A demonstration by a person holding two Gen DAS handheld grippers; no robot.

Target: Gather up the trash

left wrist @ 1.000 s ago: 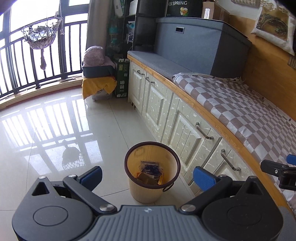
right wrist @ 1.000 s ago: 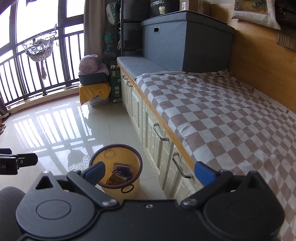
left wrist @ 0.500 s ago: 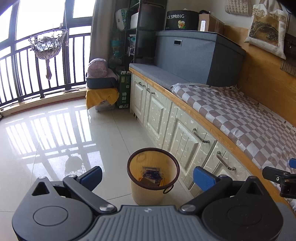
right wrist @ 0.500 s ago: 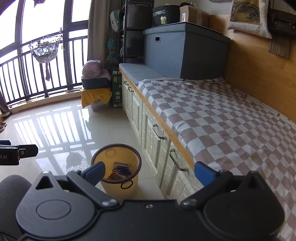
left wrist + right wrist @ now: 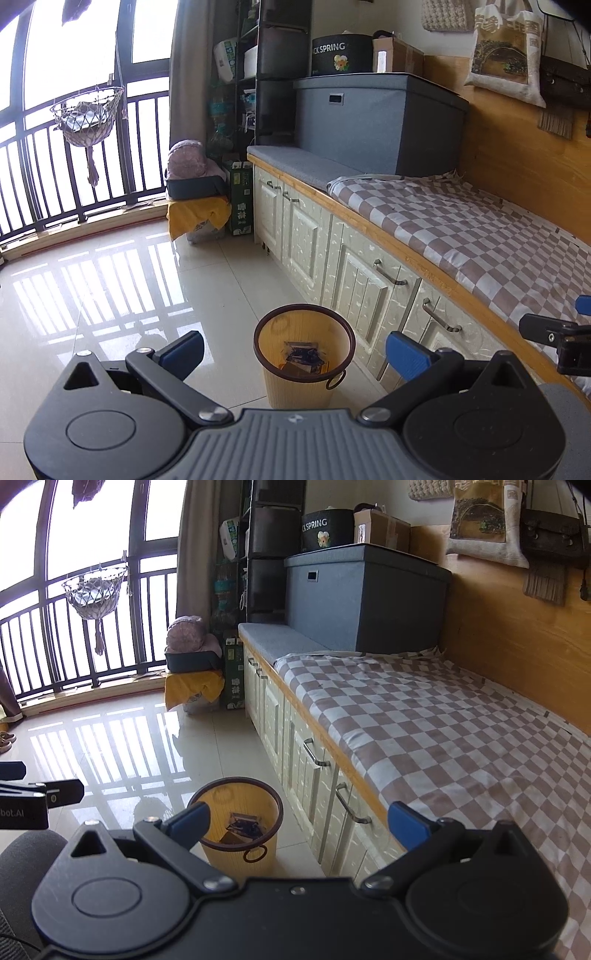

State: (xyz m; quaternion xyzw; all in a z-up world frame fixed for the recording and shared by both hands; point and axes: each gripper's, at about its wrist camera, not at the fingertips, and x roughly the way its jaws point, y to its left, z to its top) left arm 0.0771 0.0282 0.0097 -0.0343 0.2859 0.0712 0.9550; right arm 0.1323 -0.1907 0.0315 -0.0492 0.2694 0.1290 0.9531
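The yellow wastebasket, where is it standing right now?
The yellow wastebasket stands on the tiled floor, low in the middle of the left wrist view, right beside the cream drawer fronts under the checkered bench.

The round black box (image 5: pixel 342 55) reads "SPRING"; the left gripper (image 5: pixel 22 797) body shows "bot.AI".

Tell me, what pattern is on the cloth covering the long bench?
The bench cloth has a brown-and-white checkerboard pattern, clearest in the right wrist view.
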